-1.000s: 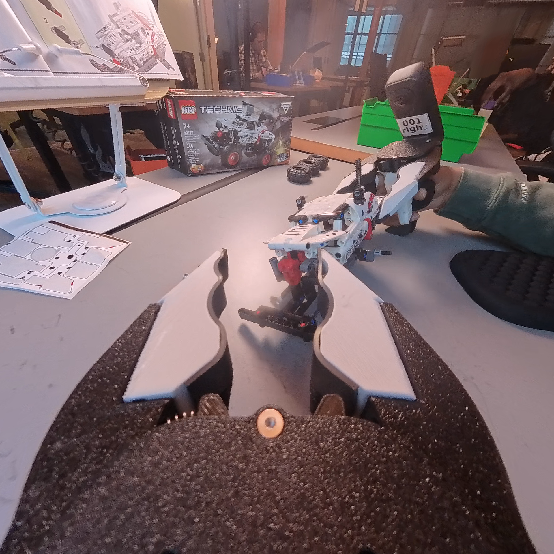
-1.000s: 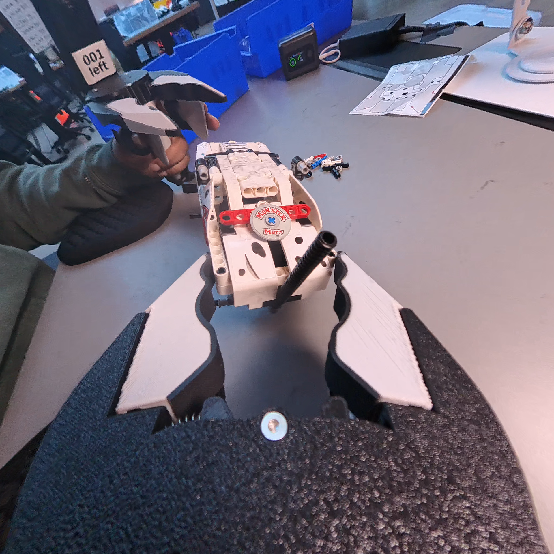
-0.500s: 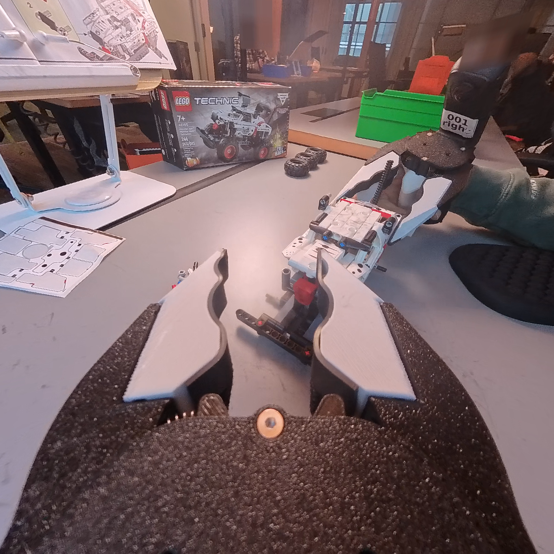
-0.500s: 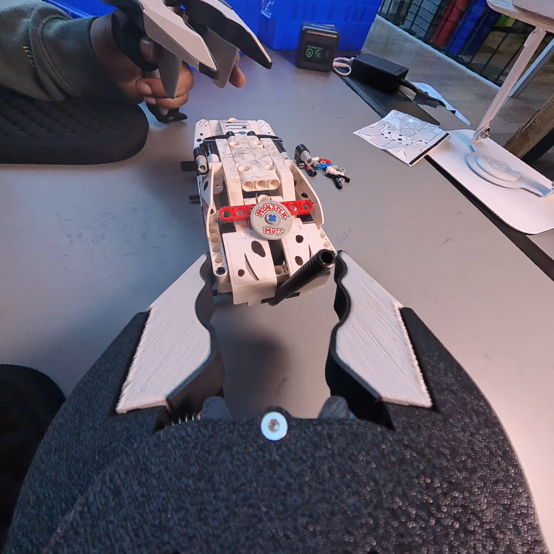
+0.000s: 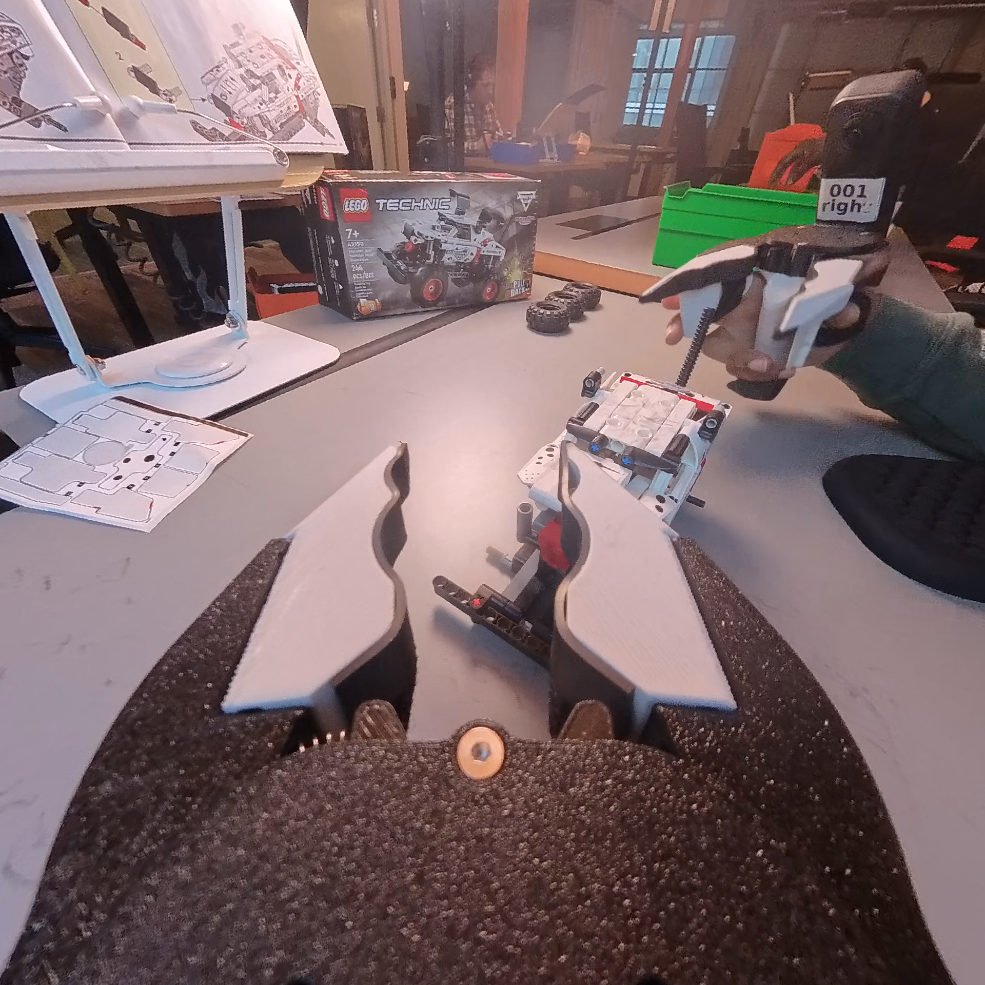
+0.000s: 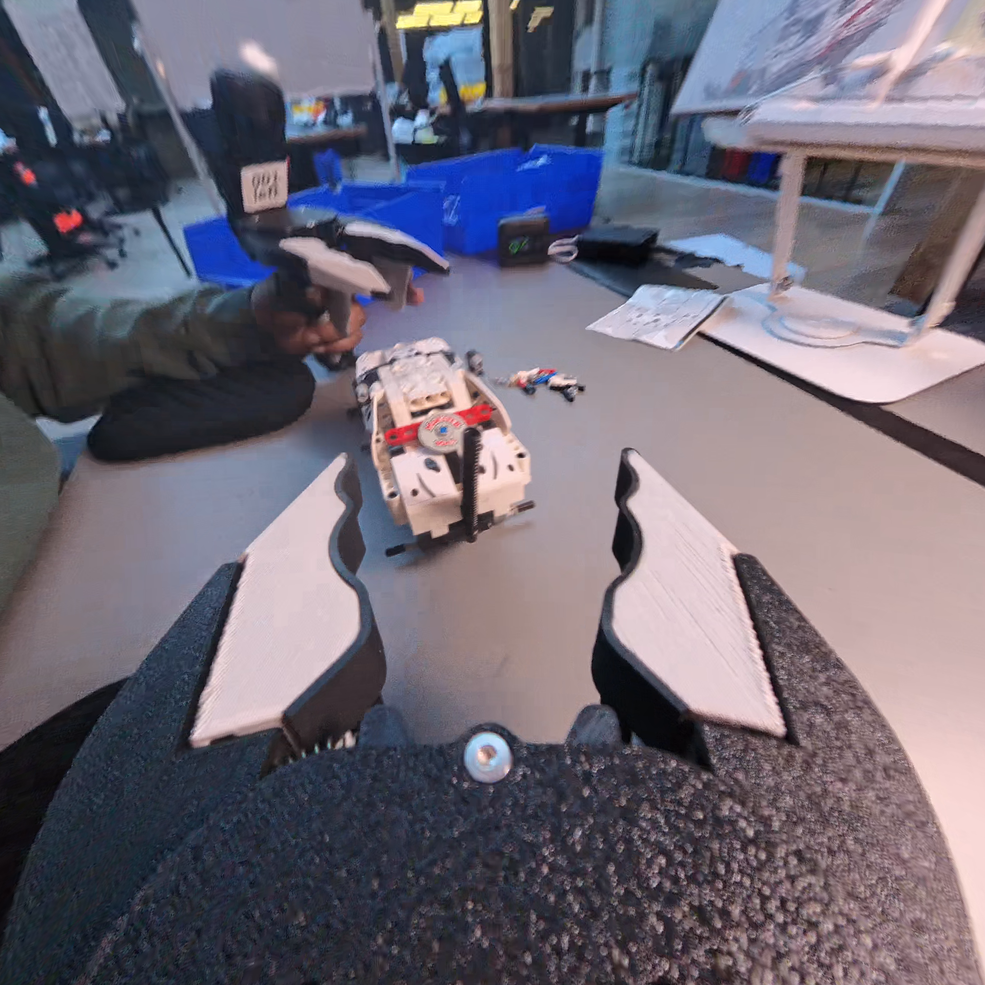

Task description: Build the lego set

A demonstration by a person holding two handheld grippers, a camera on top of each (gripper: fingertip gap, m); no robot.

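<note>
Green bin (image 5: 730,224) and blue bins (image 6: 479,202): contents not visible.

A workshop: long worktables (image 5: 479,384), blue parts bins (image 6: 479,197), a green bin (image 5: 730,224).

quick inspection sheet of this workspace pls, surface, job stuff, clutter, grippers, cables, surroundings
surface: grey table, faint scuffs
job's things: white truck body lying on table, black ribbed antenna upright at its near end; three loose tyres; small loose parts; set box; sticker sheet; instruction booklet on white stand
clutter: black padded rests
grippers: left gripper open, empty; right gripper open wide, empty
cables: white cable by black adapter
surroundings: green bin, blue bins, other workbenches
</note>
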